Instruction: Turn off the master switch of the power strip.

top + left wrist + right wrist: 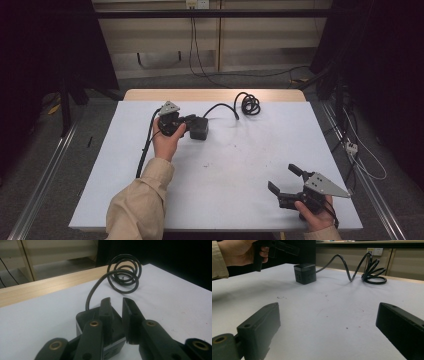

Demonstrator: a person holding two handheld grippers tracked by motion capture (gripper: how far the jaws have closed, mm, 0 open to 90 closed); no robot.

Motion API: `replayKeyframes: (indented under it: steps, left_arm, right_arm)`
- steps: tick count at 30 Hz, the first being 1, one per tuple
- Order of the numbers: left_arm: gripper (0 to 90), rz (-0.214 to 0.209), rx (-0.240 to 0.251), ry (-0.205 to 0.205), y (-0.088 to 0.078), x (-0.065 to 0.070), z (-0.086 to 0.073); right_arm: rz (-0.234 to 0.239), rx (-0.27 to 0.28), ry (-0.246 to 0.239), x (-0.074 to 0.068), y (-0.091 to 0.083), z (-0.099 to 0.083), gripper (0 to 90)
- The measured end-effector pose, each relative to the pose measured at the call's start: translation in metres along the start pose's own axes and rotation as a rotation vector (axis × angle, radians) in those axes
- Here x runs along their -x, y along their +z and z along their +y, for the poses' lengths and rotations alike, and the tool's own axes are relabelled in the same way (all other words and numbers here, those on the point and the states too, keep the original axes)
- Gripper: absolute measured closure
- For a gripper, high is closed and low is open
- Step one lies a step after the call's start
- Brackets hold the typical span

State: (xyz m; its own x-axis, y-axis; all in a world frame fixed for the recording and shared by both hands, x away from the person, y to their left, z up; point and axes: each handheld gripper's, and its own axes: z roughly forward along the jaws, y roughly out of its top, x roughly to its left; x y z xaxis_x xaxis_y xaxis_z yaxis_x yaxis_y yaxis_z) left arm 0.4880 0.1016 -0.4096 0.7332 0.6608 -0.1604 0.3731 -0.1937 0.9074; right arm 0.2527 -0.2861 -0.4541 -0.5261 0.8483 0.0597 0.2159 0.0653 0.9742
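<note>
- A black cube [199,128] with sockets on its side is seen on the white table [240,165], at the far left part of it.
- A black cord [223,106] is joined to the cube and is run to the far edge, where it is curled into a coil [248,103].
- The left gripper [189,120] is held by the left hand [167,140] just beside the cube, on the cube's left side.
- In the left gripper view, the two jaws are seen close together with a thin gap between them.
- The cube [100,327] is seen below and behind the left jaw there. It cannot be told if the cube is pinched or only touched.
- The coil [124,273] is seen beyond the jaws, near the wooden edge [47,286] of the table.
- The right gripper [285,181] is held by the right hand [317,212] at the near right corner, well apart from the cube.
- Its jaws are spread wide, and nothing is held between them. Bare table [329,322] is seen in the gap.
- In the right gripper view, the cube [305,273] is seen far off, with the left hand [242,252] above and to its left.
</note>
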Motion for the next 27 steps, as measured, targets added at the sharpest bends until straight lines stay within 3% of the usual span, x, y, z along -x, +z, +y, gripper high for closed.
replayKeyframes:
  steps: [13,27]
  left_arm:
    - [88.3,-0.008,-0.013,0.006,0.0052,0.0001,0.0031]
    - [90.0,0.002,-0.028,0.008,0.0096,-0.0015,0.0025]
  right_arm:
    - [-0.002,0.003,0.002,0.0,-0.0002,0.0001,4.9]
    - [-0.002,0.004,0.003,0.0004,0.0,0.0001,4.9]
